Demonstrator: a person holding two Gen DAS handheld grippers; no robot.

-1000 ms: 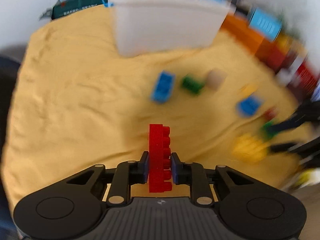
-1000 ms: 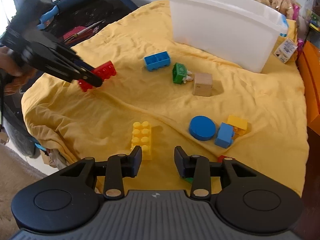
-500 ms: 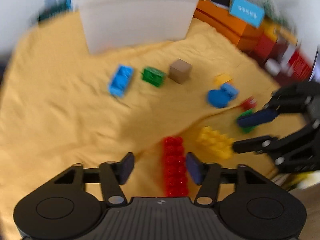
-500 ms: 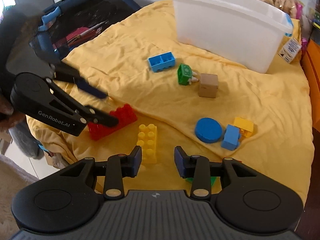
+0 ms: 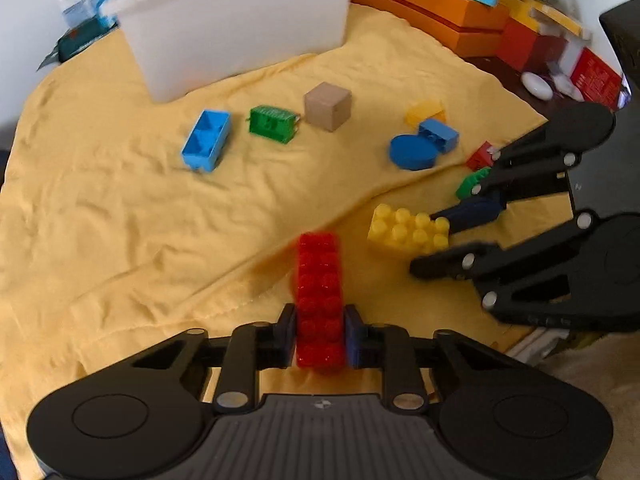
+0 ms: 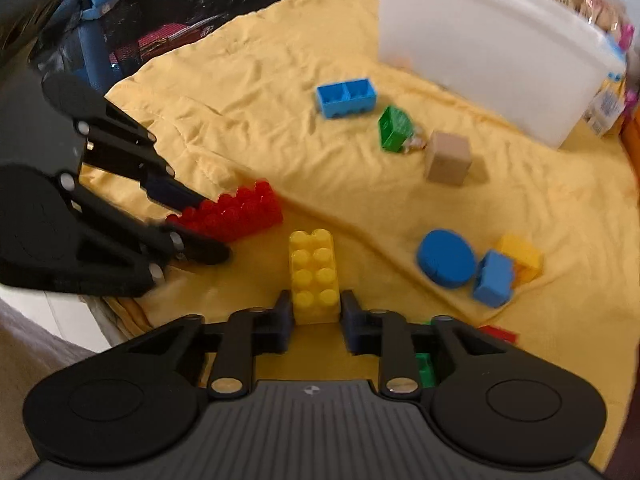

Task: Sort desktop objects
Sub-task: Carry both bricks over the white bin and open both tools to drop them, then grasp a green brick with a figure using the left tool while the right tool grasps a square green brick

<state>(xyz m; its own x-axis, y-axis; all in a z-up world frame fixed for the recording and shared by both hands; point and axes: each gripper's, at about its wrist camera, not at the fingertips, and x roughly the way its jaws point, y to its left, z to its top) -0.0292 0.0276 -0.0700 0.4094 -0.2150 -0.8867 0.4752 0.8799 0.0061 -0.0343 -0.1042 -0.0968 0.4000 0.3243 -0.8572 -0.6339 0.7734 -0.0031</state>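
A long red brick (image 5: 320,296) lies on the yellow cloth (image 5: 120,208), and my left gripper (image 5: 320,334) is shut on its near end; it also shows in the right wrist view (image 6: 236,212). A yellow brick (image 6: 314,276) lies between the fingers of my right gripper (image 6: 314,316), which are close around its near end with small gaps. In the left wrist view the yellow brick (image 5: 408,230) sits right of the red one. A white bin (image 5: 236,20) stands at the back.
Loose on the cloth: a blue brick (image 5: 206,140), a green brick (image 5: 272,124), a tan cube (image 5: 328,106), a blue disc (image 5: 412,152), a small blue brick (image 5: 438,134) and a small yellow piece (image 5: 424,110). Orange boxes (image 5: 440,4) line the right edge.
My left gripper set the red brick down flat, opened, then shut on it again. My right gripper moved forward so the yellow brick now sits between its fingers.
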